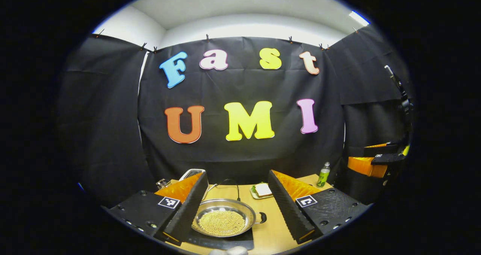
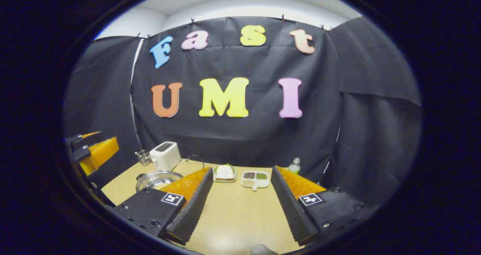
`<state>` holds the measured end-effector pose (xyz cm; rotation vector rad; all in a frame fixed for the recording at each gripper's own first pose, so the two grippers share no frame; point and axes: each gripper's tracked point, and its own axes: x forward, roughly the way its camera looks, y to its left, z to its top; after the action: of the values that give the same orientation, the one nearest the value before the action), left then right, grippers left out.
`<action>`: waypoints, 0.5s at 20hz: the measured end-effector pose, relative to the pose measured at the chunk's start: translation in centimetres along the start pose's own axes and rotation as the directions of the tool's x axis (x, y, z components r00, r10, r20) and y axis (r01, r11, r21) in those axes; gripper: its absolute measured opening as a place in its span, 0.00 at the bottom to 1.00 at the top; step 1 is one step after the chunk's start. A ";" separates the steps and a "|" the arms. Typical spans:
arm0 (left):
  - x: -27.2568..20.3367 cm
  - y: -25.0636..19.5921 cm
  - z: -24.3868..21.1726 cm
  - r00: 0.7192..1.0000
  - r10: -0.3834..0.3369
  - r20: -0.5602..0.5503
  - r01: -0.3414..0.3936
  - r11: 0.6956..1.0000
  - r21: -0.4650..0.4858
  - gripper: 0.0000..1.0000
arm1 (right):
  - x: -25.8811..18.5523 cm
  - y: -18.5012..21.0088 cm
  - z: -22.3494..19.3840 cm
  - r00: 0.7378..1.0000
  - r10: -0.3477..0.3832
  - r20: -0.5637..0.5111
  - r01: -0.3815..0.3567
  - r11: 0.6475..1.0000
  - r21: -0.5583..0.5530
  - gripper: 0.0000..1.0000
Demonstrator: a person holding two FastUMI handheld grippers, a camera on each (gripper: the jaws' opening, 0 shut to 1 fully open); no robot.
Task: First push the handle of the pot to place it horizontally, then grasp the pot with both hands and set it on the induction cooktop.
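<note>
The steel pot [image 1: 223,218] holds yellow beans and sits on the dark induction cooktop [image 1: 225,243] at the table's near edge. Its short black handle [image 1: 262,217] points right, roughly level. My left gripper [image 1: 237,174] is open above the pot, one finger on each side, touching nothing. In the right gripper view the pot [image 2: 156,179] lies at the left, partly hidden behind a finger. My right gripper [image 2: 242,169] is open over bare table, with nothing between its fingers. Each gripper also appears in the other's view, the right gripper [image 1: 375,157] far right and the left gripper [image 2: 92,149] far left.
A white toaster [image 2: 164,155] and a wire holder [image 2: 143,157] stand at the back left. A plate with a sandwich [image 2: 224,172], a divided dish [image 2: 255,179] and a green bottle [image 2: 294,166] line the table's [image 2: 233,217] back edge. A black cable [image 1: 235,183] runs behind the pot.
</note>
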<state>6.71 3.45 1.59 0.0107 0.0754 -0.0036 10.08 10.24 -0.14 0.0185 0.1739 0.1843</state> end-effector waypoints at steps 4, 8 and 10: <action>-0.6 -2.7 2.4 0.999 -0.040 0.031 0.041 0.999 -0.023 0.96 | -2.2 -2.4 2.6 0.995 -0.051 0.081 0.051 0.999 0.007 0.97; -0.8 -3.8 3.0 0.999 -0.042 0.028 0.043 0.999 -0.033 0.96 | -3.6 -3.8 3.4 0.993 -0.071 0.098 0.069 0.997 0.022 0.97; -0.8 -4.2 3.1 0.999 -0.046 0.022 0.047 0.998 -0.041 0.96 | -4.4 -4.7 4.2 0.989 -0.086 0.121 0.083 0.996 0.026 0.98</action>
<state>6.11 -0.83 4.72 -0.0328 0.0542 -0.0486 7.43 4.82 4.55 0.0431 0.0547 0.0965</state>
